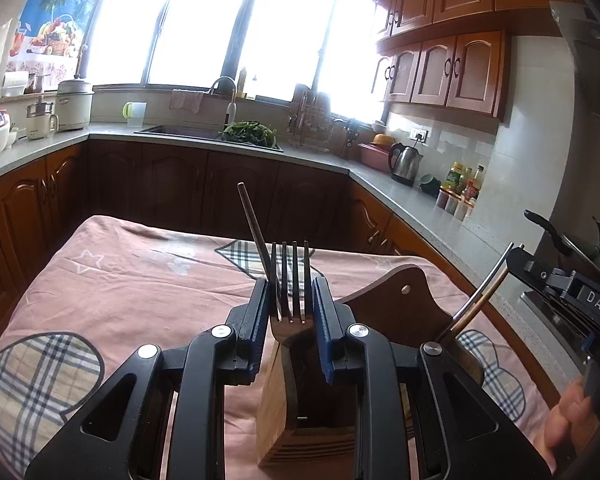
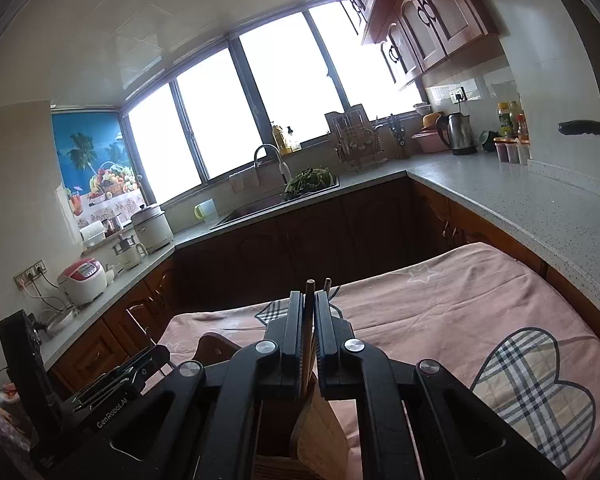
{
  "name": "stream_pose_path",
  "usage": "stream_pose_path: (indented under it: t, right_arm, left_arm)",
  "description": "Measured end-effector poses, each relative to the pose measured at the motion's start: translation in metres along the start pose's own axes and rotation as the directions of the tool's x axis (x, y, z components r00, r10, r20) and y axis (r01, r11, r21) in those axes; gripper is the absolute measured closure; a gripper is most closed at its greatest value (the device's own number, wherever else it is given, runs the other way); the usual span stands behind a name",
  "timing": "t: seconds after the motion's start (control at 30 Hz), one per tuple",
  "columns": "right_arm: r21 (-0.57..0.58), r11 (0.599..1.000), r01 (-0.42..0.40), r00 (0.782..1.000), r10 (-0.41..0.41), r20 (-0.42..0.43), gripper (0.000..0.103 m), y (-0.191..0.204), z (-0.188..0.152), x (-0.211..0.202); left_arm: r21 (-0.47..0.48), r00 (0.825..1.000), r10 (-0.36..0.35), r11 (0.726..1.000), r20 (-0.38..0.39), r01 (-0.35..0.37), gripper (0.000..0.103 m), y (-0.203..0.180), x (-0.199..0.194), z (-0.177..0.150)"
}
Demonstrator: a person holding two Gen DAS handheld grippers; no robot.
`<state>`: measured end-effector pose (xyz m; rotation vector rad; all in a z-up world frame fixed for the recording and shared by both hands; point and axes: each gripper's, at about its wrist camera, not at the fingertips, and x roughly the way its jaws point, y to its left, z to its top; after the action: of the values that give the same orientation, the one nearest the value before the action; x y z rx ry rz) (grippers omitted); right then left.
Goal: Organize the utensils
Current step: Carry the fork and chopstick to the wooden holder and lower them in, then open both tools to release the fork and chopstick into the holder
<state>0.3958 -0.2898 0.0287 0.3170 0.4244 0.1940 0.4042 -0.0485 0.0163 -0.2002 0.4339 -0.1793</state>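
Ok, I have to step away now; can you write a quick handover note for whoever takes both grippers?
Left gripper: shut on a fork, tines up, plus a thin metal stick, above the wooden utensil holder on the pink cloth.
Right gripper: shut on chopsticks, over the same holder.
Done: utensils picked up.
Left: lower them into the holder, release.

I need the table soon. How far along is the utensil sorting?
Nothing looks finished yet: no utensil stands free in the wooden holder. In hand: left gripper grips a fork, right gripper chopsticks, both above the holder. Left: dropping them in.
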Motion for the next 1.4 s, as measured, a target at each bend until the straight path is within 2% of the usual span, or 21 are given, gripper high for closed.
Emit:
stream_pose_path:
  t: [0.3,0.4,0.5,0.57,0.6,0.63,0.7,0.8,0.87,0.93,1.0,1.07,1.17,1.4]
  right_arm:
    - [0.010,1.000,0.004,1.000,-0.004,-0.021,0.097,-0.001,-0.001,0.001]
    - [0.014,1.000,-0.002,0.999,0.002,-0.036,0.093,-0.002,0.000,0.002]
    - [0.016,1.000,-0.009,0.999,0.010,-0.044,0.092,-0.001,0.001,0.001]
    - [0.022,1.000,-0.018,0.999,0.019,-0.049,0.090,-0.001,0.001,0.000]
    - [0.026,1.000,-0.018,0.999,0.019,-0.047,0.084,-0.001,0.001,-0.001]
    - [0.030,0.999,-0.018,0.999,0.019,-0.042,0.072,-0.002,0.001,-0.003]
    - [0.041,0.999,-0.024,0.999,0.026,-0.032,0.060,-0.003,0.002,-0.007]
    - [0.059,0.998,-0.028,0.999,0.030,-0.024,0.059,-0.006,0.004,-0.013]
    - [0.073,0.997,-0.037,0.999,0.039,-0.021,0.052,-0.008,0.005,-0.017]
    - [0.082,0.996,-0.046,0.999,0.047,-0.015,0.041,-0.010,0.005,-0.022]
    - [0.090,0.994,-0.055,0.998,0.056,-0.006,0.035,-0.010,0.005,-0.029]
    - [0.093,0.994,-0.059,0.998,0.059,0.001,0.033,-0.010,0.004,-0.036]
    - [0.102,0.992,-0.069,0.998,0.068,0.007,0.029,-0.010,0.002,-0.045]
    - [0.131,0.989,-0.075,0.997,0.074,0.013,0.029,-0.015,-0.003,-0.069]
  left_arm:
    - [-0.003,1.000,-0.010,1.000,-0.026,0.009,0.083,-0.003,-0.003,0.002]
    - [-0.013,0.999,-0.025,1.000,-0.033,0.025,0.083,-0.002,-0.004,0.004]
    - [-0.004,0.999,-0.028,1.000,-0.038,0.028,0.078,-0.004,-0.005,0.005]
    - [-0.002,0.999,-0.028,1.000,-0.033,0.028,0.069,-0.005,-0.008,0.005]
    - [-0.003,0.999,-0.025,1.000,-0.030,0.025,0.067,-0.005,-0.010,0.005]
    - [-0.006,0.999,-0.026,1.000,-0.029,0.026,0.064,-0.005,-0.011,0.005]
    - [-0.012,0.999,-0.027,1.000,-0.033,0.026,0.063,-0.004,-0.013,0.005]
    - [-0.017,0.999,-0.027,1.000,-0.034,0.026,0.061,-0.003,-0.017,0.006]
    - [-0.021,0.999,-0.025,0.999,-0.031,0.024,0.053,-0.002,-0.022,0.005]
    - [-0.019,0.999,-0.025,1.000,-0.026,0.024,0.051,-0.002,-0.028,0.005]
    - [-0.015,0.999,-0.022,1.000,-0.025,0.022,0.048,-0.002,-0.034,0.003]
    - [-0.016,0.999,-0.016,1.000,-0.029,0.016,0.041,-0.001,-0.038,0.001]
    - [-0.025,0.999,-0.024,0.999,-0.037,0.023,0.039,0.000,-0.046,-0.003]
    - [-0.039,0.998,-0.042,0.998,-0.043,0.040,0.037,0.002,-0.073,-0.015]
